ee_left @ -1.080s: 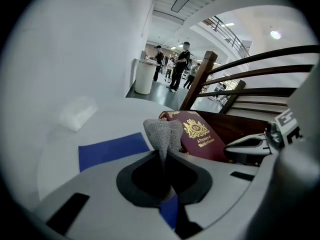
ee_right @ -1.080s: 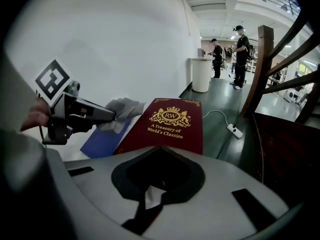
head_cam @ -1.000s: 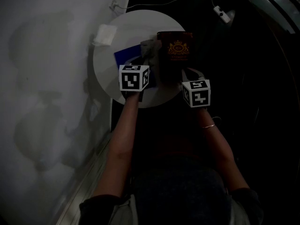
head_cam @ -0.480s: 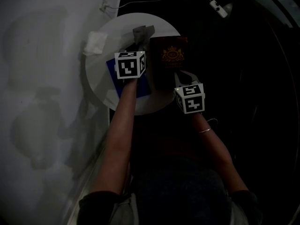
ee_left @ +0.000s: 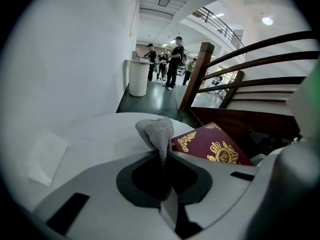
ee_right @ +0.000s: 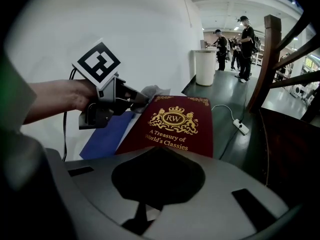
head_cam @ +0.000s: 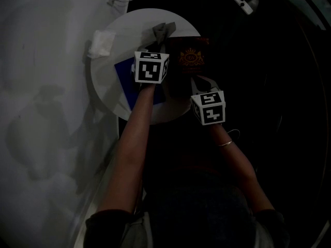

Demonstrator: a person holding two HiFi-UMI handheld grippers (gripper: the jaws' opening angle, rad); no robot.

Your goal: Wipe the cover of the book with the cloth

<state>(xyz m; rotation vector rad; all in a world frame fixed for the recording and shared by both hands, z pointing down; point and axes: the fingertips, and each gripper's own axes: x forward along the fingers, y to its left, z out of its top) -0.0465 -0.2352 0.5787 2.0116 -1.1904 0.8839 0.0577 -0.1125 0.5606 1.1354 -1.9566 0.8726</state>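
The left gripper (ee_left: 162,163) has slid a touch to the right in the head view, closer to the book (ee_right: 175,124), and the cloth (ee_left: 157,131) has gone with it, now up at the book's far left corner. The right gripper (ee_right: 156,156) has barely budged at lower right.

The left jaws are pressed together on the cloth, its lower end swallowed between them and its bunched top poking up free. Whether the cloth actually touches the cover is hard to say; it sits right at the edge. The right jaws are clamped on the book's near edge, which disappears into them, the gold-printed cover facing up.

The head view is very dim. There the book sits at the right side of the round table (head_cam: 129,25), and its right half melts into the black floor. A blue sheet (ee_right: 107,131) lies left of the book, partly covered by it and the left gripper. A tissue (head_cam: 101,43) rests at the table's left rim, and a power strip (ee_right: 241,128) lies on the floor beyond.
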